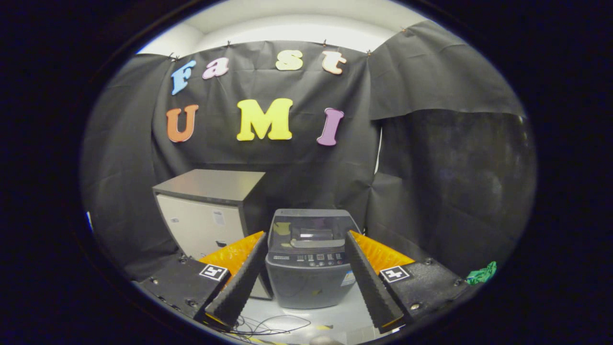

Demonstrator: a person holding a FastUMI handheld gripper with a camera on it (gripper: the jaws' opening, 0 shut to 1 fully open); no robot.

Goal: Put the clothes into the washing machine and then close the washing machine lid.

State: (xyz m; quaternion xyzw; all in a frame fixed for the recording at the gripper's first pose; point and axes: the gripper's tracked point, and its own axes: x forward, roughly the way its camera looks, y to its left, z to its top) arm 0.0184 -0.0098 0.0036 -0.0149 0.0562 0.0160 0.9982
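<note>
Gripper view: the gripper is spread, holding nothing, framing the washing machine. The lid looks closed, while the green cloth lies well off right, so reaching straight ahead risks missing it.

The gripper is held level and points straight ahead, its two long fingers rising from the bottom of the gripper view and leaning slightly toward each other at the tips. The fingers stand wide apart with a broad open gap between them, and their ridged, sawtooth inner pads face one another across that gap without touching anything. Each finger is mounted on a blocky base that carries a small square black-and-white marker on top, one on the left base and one on the right.
</note>
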